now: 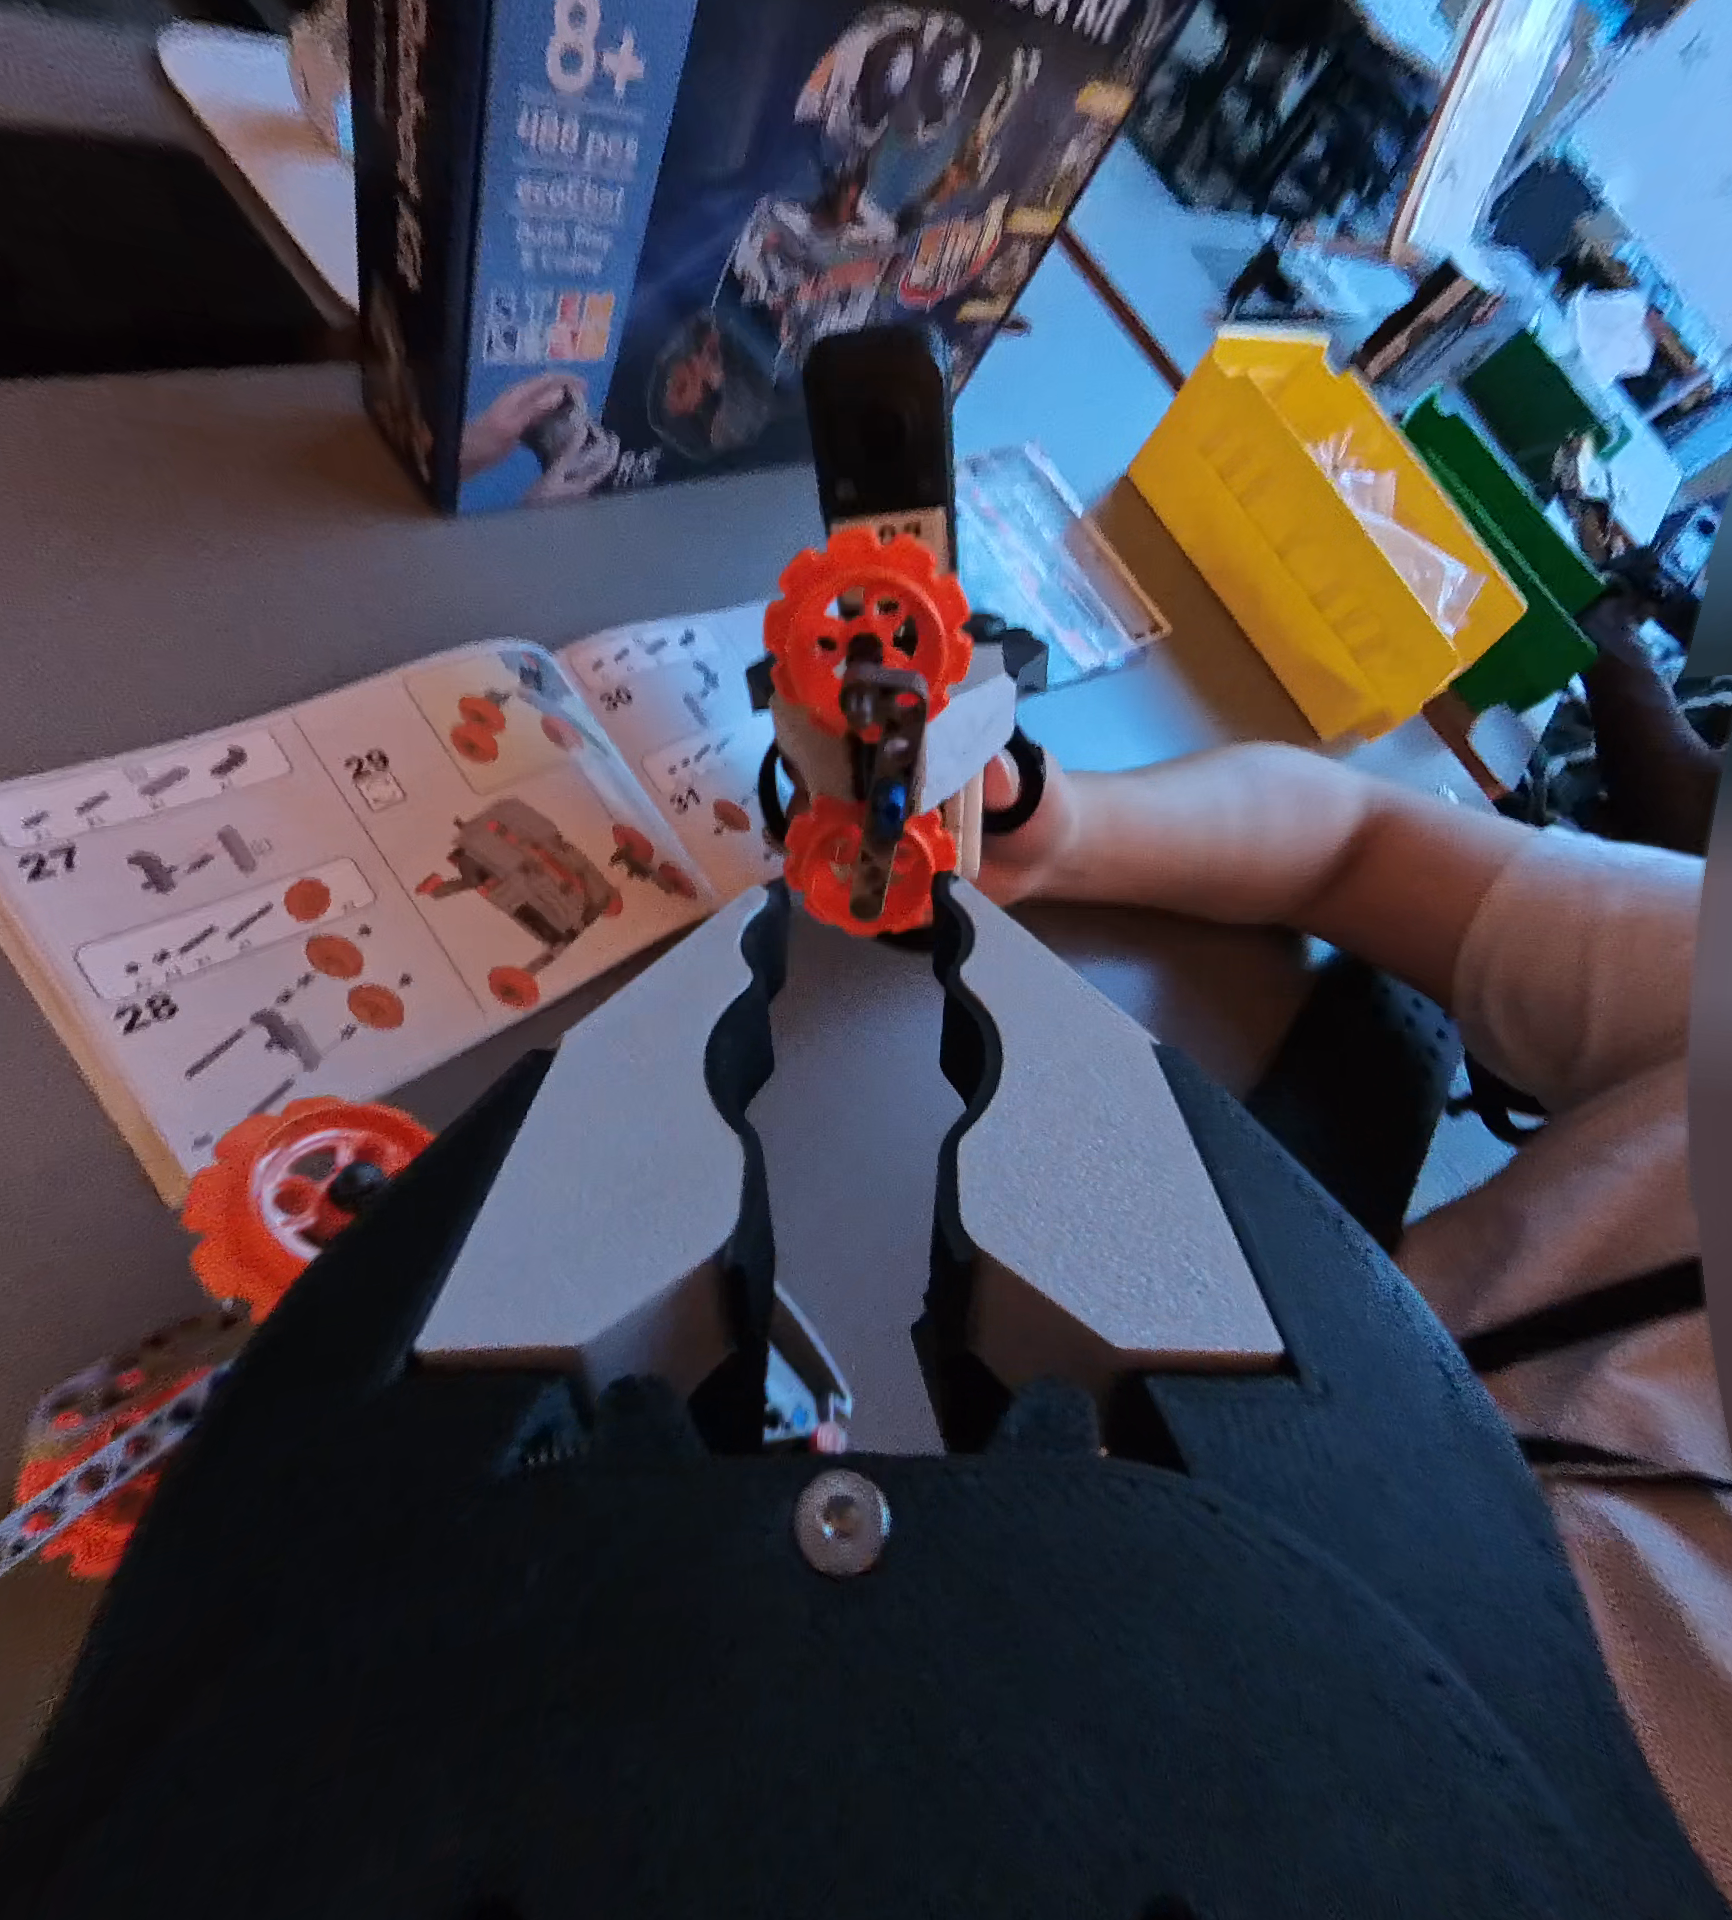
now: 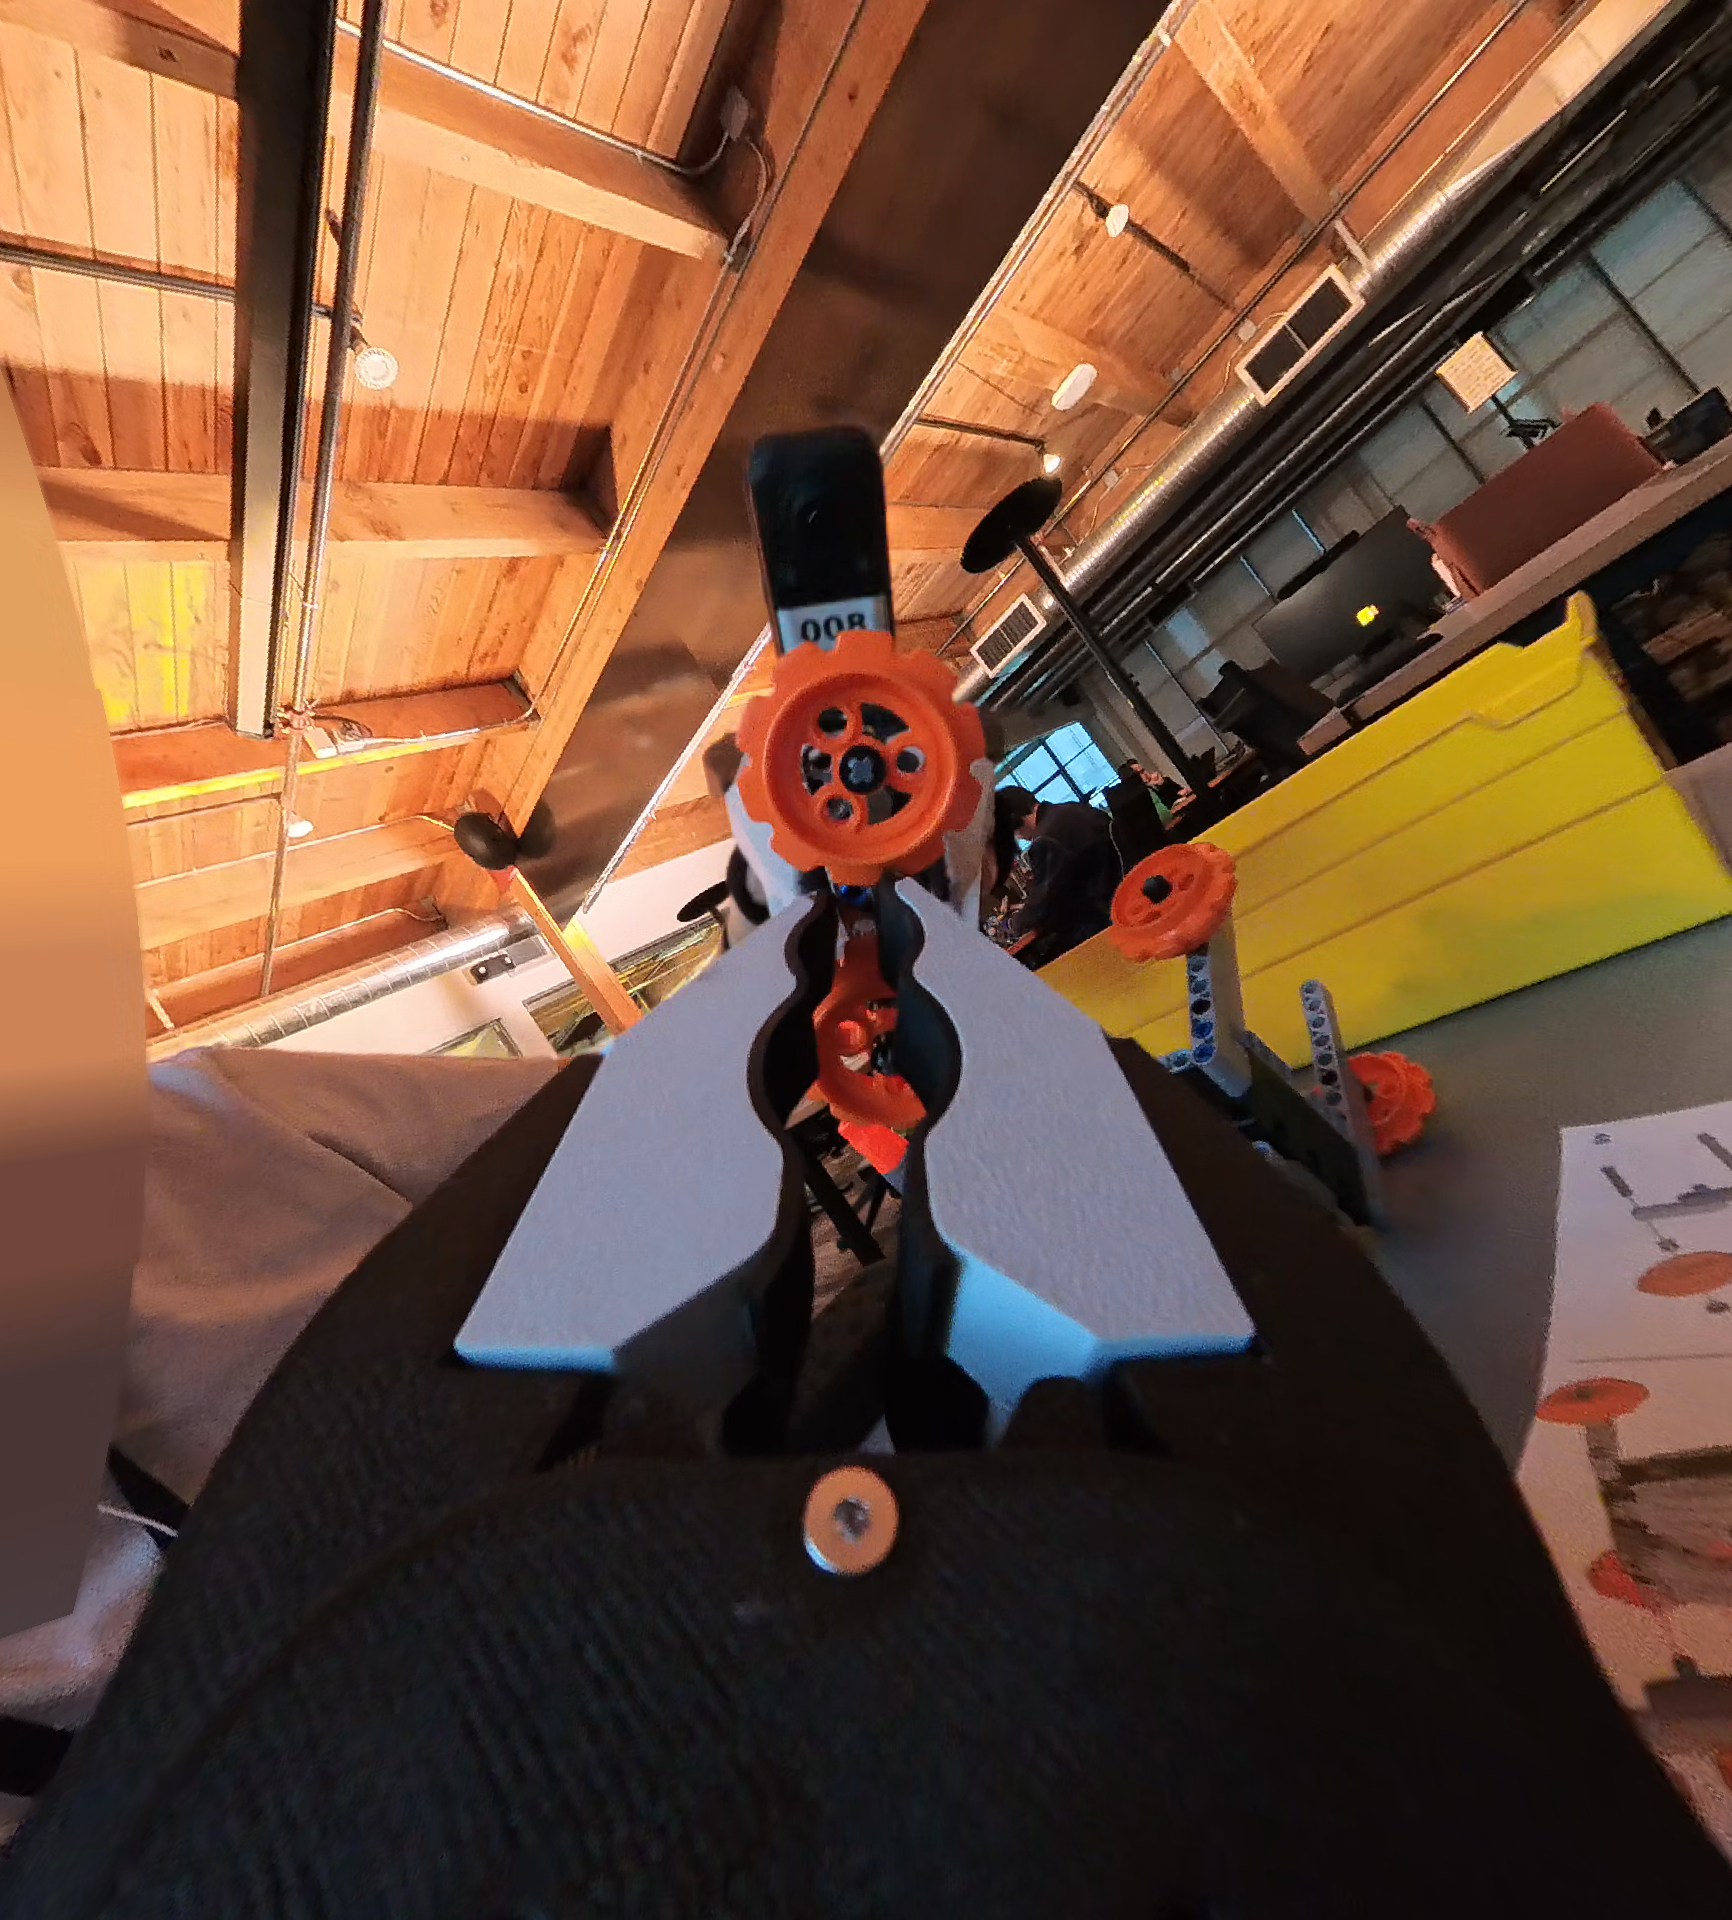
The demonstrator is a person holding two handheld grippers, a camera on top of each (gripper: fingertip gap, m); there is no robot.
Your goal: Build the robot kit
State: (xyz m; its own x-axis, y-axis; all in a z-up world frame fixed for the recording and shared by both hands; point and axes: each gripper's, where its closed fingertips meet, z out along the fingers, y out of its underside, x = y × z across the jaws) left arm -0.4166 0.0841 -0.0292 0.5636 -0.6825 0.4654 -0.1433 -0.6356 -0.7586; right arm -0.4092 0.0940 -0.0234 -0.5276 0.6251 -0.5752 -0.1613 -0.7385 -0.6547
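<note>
A small assembly of two orange toothed wheels on a dark beam is held in the air between both grippers. My left gripper has its fingertips closed against the rim of the near wheel. My right gripper is shut on the beam, with one wheel between its fingers and the other wheel just past its tips. In the left wrist view the right gripper faces me, with a person's hand behind it.
An open instruction booklet lies on the grey table, with a toy kit box behind it. A loose orange wheel and a partly built model lie at the left. A yellow bin and a green bin stand at the right.
</note>
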